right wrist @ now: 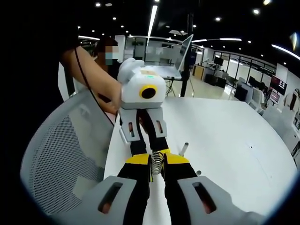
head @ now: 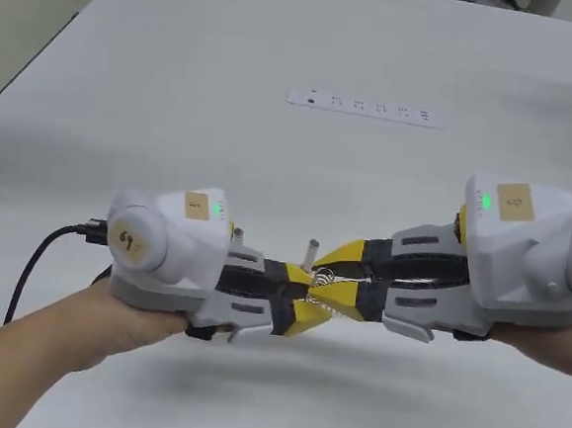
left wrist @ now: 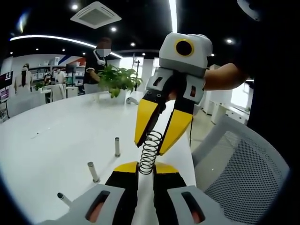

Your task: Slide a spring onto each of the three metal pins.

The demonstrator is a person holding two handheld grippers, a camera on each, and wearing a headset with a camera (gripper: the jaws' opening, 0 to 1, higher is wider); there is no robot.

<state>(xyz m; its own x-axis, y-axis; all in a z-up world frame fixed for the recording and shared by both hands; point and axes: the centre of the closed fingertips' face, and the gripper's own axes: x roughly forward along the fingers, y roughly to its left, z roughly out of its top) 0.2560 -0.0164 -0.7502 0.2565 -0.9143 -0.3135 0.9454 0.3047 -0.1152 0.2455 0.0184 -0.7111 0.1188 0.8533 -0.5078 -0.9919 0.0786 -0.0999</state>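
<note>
A small steel coil spring (head: 323,274) hangs above the white table (head: 272,144), held between two grippers that face each other tip to tip. My left gripper (left wrist: 145,168) is shut on the spring (left wrist: 150,152) at its near end. My right gripper (right wrist: 157,160) grips the other end of the spring (right wrist: 157,163) between its yellow tips; in the left gripper view it (left wrist: 151,144) comes down from above. Three upright metal pins (left wrist: 117,146) (left wrist: 93,171) (left wrist: 63,198) stand bare on the table left of the spring. One pin (head: 312,251) shows just behind the jaws.
A white power strip (head: 366,107) lies farther back on the table. A black cable (head: 40,259) trails from the left gripper. A mesh office chair (left wrist: 243,168) stands at the table's near edge. A person (left wrist: 101,63) stands far off across the room.
</note>
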